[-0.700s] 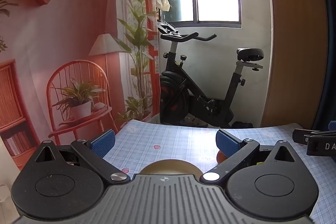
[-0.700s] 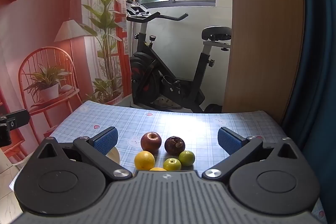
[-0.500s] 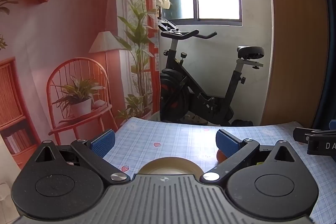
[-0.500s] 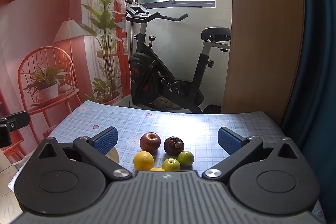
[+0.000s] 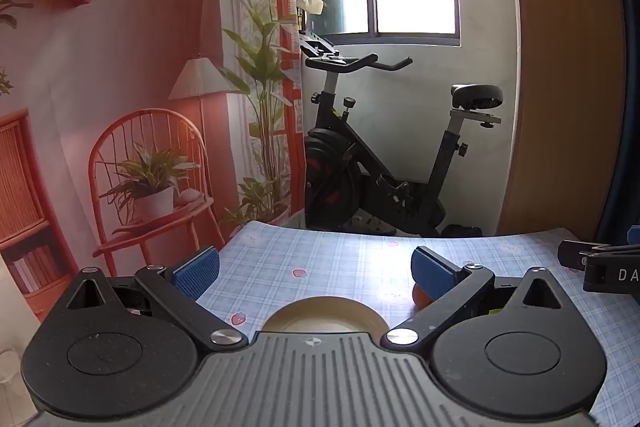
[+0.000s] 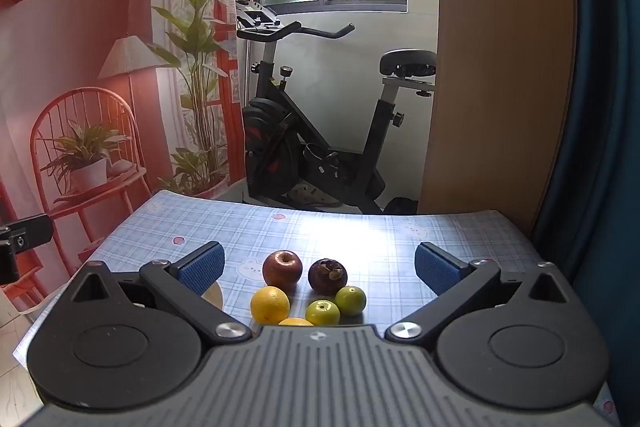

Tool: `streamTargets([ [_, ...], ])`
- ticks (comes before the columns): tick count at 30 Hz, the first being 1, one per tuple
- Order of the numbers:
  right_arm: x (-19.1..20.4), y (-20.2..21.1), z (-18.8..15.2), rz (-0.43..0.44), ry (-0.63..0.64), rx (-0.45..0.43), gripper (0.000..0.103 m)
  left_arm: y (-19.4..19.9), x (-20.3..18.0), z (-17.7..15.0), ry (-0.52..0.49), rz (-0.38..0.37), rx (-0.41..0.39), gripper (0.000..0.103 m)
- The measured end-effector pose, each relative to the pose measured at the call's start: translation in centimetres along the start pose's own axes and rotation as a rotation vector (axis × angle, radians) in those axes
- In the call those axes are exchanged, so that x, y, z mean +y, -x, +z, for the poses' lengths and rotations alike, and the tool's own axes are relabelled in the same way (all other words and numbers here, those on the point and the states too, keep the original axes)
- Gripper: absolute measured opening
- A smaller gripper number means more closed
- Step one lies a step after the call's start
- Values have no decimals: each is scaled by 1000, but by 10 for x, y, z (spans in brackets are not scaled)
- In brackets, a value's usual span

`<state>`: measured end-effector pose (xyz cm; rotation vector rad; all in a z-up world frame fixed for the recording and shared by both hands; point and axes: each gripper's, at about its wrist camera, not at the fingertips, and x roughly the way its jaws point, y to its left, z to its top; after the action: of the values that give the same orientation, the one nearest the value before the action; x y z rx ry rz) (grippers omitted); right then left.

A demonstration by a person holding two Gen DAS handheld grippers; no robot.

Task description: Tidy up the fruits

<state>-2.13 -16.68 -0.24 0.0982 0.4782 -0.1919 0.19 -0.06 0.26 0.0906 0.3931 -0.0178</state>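
Observation:
In the right wrist view several fruits lie on the blue checked tablecloth (image 6: 360,227): a red apple (image 6: 282,266), a dark mangosteen (image 6: 327,275), an orange (image 6: 269,304), two green citrus fruits (image 6: 322,311) (image 6: 351,300) and a yellow fruit (image 6: 295,321) half hidden by the gripper body. My right gripper (image 6: 320,267) is open and empty, just above and behind them. My left gripper (image 5: 316,269) is open and empty over a tan plate (image 5: 324,315). A red fruit (image 5: 420,297) peeks from behind its right finger.
The plate's edge (image 6: 214,297) shows beside the right gripper's left finger. The right gripper's body (image 5: 600,267) enters the left wrist view at right. Beyond the table's far edge stand an exercise bike (image 6: 320,131), a wooden panel (image 6: 492,67) and a printed room backdrop (image 5: 120,87).
Both views have shifted slightly; the table and fruits sit a little lower in frame. Both grippers stay open and empty.

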Motion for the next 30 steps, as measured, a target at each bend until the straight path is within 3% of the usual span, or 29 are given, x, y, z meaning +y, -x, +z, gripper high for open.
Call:
streamTargets([
  [30, -3, 8, 3, -23, -7, -17, 103, 1, 1, 2, -1, -5, -16, 103],
])
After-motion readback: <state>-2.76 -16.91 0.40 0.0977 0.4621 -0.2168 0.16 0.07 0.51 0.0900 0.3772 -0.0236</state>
